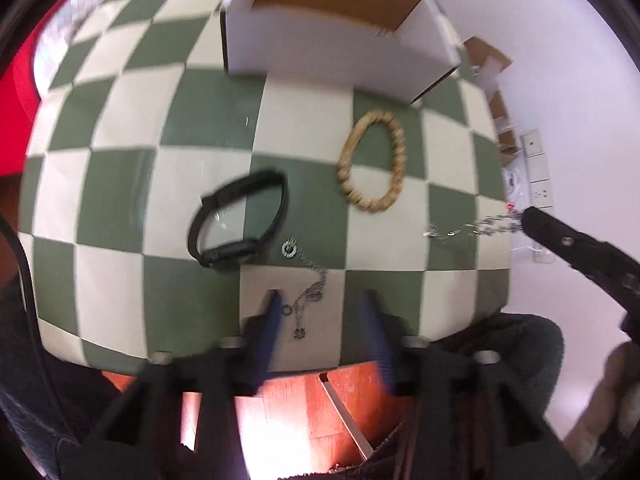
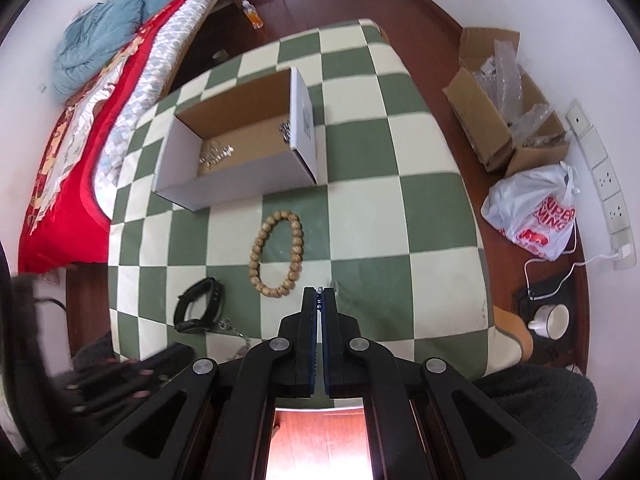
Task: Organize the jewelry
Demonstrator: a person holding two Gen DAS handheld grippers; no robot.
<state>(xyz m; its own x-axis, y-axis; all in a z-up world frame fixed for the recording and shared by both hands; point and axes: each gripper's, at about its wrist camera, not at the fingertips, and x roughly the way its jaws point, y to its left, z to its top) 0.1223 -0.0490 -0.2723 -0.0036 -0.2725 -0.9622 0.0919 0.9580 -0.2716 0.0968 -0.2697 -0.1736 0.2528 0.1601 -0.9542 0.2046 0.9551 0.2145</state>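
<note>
Left gripper [image 1: 322,312] is seen released, fingers spread wide above the near edge of the checkered tablecloth [image 1: 120,184]; a thin silver necklace [image 1: 306,292] is lain between the two fingers, its ring pendant just ahead of the left fingertip; a black wristband [image 1: 240,218] is noted ahead and to the left of the fingers, touching nothing but the cloth; a wooden bead bracelet [image 1: 372,162] is placed further ahead, to the right. Right gripper [image 2: 320,300] is seen clenched, fingers pressed together on a silver chain [image 1: 476,230] that is trailed out from the tips, blurred. Beyond the bracelet an open cardboard box [image 2: 240,184] is stood; silver pieces [image 2: 216,156] are seen on its floor, kind not discernible.
</note>
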